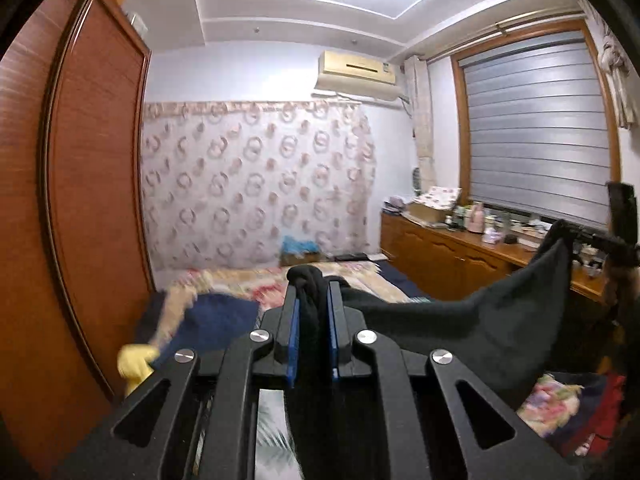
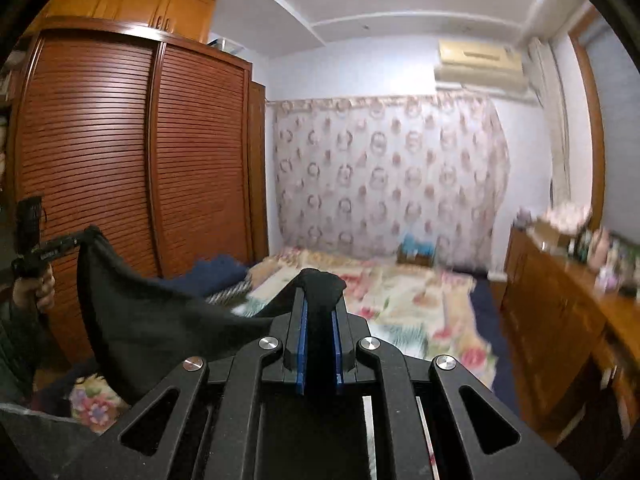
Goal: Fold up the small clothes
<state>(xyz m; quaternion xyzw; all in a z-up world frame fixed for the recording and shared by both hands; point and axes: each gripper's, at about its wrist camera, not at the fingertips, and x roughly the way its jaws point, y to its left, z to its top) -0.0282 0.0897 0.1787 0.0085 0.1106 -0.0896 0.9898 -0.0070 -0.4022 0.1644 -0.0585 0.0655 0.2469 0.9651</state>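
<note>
A black garment point(image 1: 492, 320) hangs stretched in the air between both grippers, above the bed. My left gripper point(image 1: 313, 292) is shut on one bunched corner of it, black cloth filling the gap between the blue pads. In the left wrist view the cloth runs right and up to the right gripper point(image 1: 576, 240). My right gripper point(image 2: 320, 292) is shut on the other corner, and the black garment point(image 2: 152, 316) sags leftward to the left gripper point(image 2: 76, 242), held by a hand point(image 2: 38, 288).
A bed with a floral cover point(image 2: 400, 300) and dark blue bedding point(image 1: 216, 316) lies below. A brown slatted wardrobe point(image 2: 132, 160) stands on the left. A wooden sideboard point(image 1: 460, 248) with small items runs under the blind-covered window point(image 1: 536, 128). A patterned curtain point(image 1: 256, 184) hangs behind.
</note>
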